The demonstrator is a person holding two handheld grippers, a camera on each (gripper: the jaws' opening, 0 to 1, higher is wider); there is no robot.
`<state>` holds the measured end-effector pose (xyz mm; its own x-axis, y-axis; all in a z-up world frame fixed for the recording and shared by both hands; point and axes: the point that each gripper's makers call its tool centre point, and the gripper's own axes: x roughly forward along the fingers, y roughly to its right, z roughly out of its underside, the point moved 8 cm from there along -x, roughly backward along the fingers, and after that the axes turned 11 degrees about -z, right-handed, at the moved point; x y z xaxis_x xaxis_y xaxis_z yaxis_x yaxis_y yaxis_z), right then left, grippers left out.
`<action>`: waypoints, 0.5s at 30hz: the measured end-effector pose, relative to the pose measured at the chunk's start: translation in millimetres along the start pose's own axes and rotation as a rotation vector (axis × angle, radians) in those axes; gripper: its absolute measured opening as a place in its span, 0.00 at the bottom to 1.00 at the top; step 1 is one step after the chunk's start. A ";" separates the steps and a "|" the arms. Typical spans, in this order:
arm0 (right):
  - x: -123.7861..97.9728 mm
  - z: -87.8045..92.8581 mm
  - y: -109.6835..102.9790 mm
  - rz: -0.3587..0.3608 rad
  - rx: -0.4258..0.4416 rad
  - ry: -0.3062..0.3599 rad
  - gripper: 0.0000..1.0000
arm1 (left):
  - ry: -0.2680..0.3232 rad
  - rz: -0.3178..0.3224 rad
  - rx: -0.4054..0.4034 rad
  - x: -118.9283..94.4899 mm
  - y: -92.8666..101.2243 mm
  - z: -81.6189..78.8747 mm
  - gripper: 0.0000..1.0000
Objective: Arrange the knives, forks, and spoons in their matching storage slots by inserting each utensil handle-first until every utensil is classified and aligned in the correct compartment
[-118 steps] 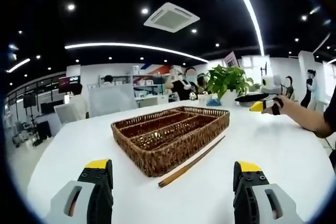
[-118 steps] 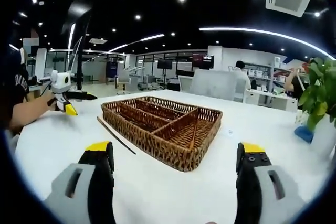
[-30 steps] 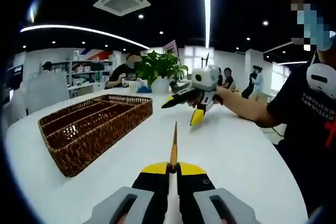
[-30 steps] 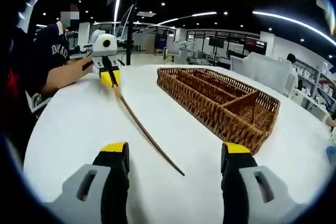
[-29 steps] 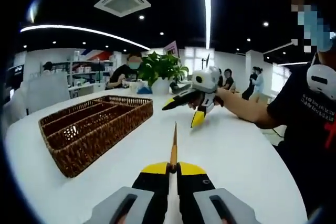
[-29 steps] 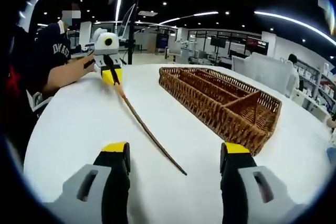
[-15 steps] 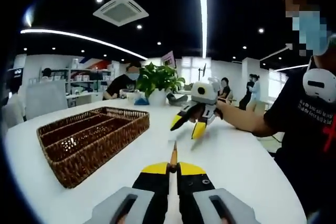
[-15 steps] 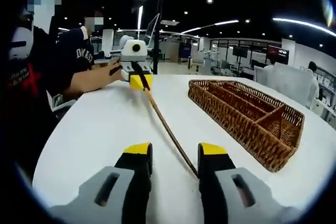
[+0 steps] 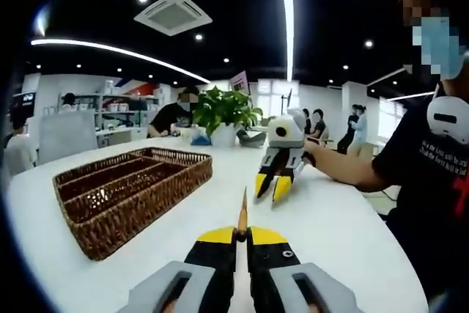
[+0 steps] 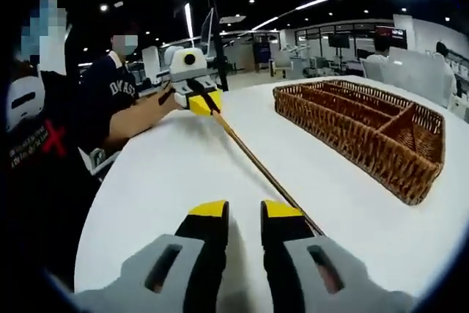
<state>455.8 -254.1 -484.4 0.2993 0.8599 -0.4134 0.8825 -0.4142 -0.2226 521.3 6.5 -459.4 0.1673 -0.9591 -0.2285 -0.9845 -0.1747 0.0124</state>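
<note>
The left gripper point(image 9: 240, 237) clamped one end of the chopstick point(image 10: 253, 155); the right gripper point(image 10: 244, 214), nearly closed, perhaps empty. Swing it toward the wicker tray point(image 9: 132, 188) at nine o'clock, aligned with a slot.

Right gripper point(image 10: 244, 210) fingers point(image 10: 209, 212) narrowed from wide apart to nearly closed, beside the stick point(image 10: 253, 157); stick, earlier lying beside the basket point(image 10: 366, 128), now clamped in left gripper point(image 9: 239, 235).

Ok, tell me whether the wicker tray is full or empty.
Empty, as far as visible: the wicker tray has bare compartments in both views. The chopstick is outside it, held by the left gripper.
</note>
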 end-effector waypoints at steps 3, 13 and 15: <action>5.5 4.3 -1.0 -0.019 0.049 -0.018 0.36 | -0.014 -0.002 0.001 2.6 1.4 2.2 0.04; 9.1 4.1 -4.0 -0.012 -0.012 -0.042 0.37 | -0.094 0.051 0.054 14.9 11.3 18.3 0.05; 8.8 4.4 -4.2 -0.011 -0.019 -0.044 0.37 | -0.109 0.070 0.077 17.8 14.6 22.3 0.05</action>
<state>453.2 -246.1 -491.0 0.2735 0.8502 -0.4499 0.8926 -0.3986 -0.2107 508.7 -8.1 -485.0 0.0952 -0.9377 -0.3341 -0.9954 -0.0861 -0.0421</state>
